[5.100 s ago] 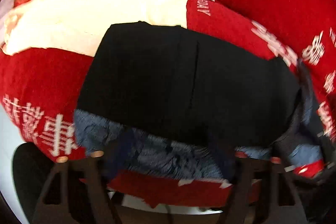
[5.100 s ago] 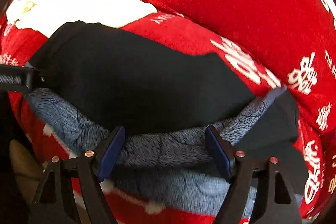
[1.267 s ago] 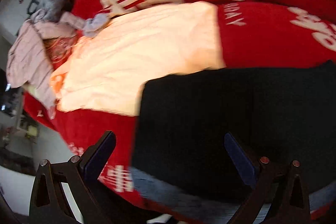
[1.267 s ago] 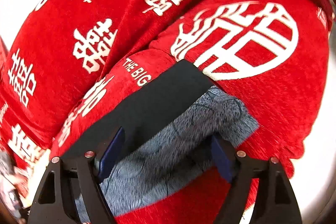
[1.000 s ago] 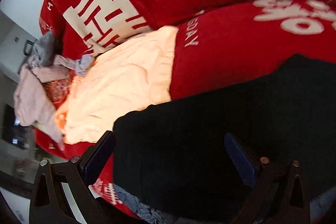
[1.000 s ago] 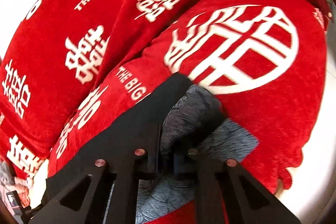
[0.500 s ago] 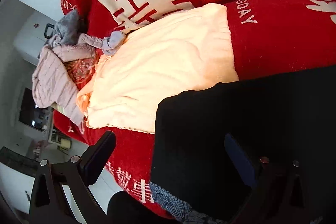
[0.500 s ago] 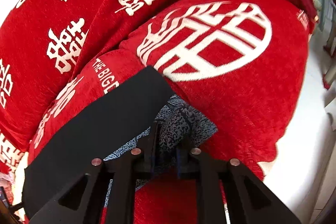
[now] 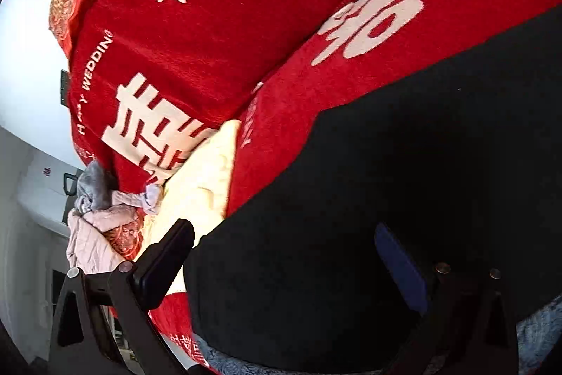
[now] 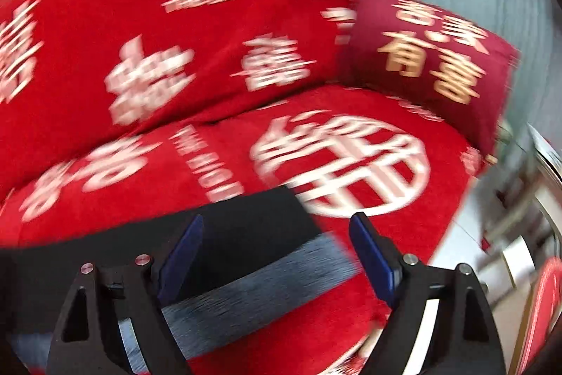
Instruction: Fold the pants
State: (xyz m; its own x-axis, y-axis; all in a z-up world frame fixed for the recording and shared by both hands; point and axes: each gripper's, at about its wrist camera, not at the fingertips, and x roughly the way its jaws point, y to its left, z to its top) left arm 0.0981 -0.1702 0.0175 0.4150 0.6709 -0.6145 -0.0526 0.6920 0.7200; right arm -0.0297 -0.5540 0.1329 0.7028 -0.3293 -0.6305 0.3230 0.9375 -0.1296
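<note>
Black pants (image 9: pixel 404 185) lie under both the left tool (image 9: pixel 281 255) and right tool (image 10: pixel 275 252), each spread apart, gripping nothing.

The red sofa cover (image 9: pixel 217 34) carries white print. In the left wrist view, the words "WEDDING" run up its left edge at about nine o'clock, with the letters "H" and "Y" of another word below them, partly hidden. Large white double-happiness characters (囍) sit at twelve o'clock and at about eight o'clock on the same cover.

In the right wrist view, the dark red cushion (image 10: pixel 432 65) at two o'clock bears gold characters "有喜"; the line above them is too blurred to read. The cover's white lettering there is smeared by motion and unreadable.
</note>
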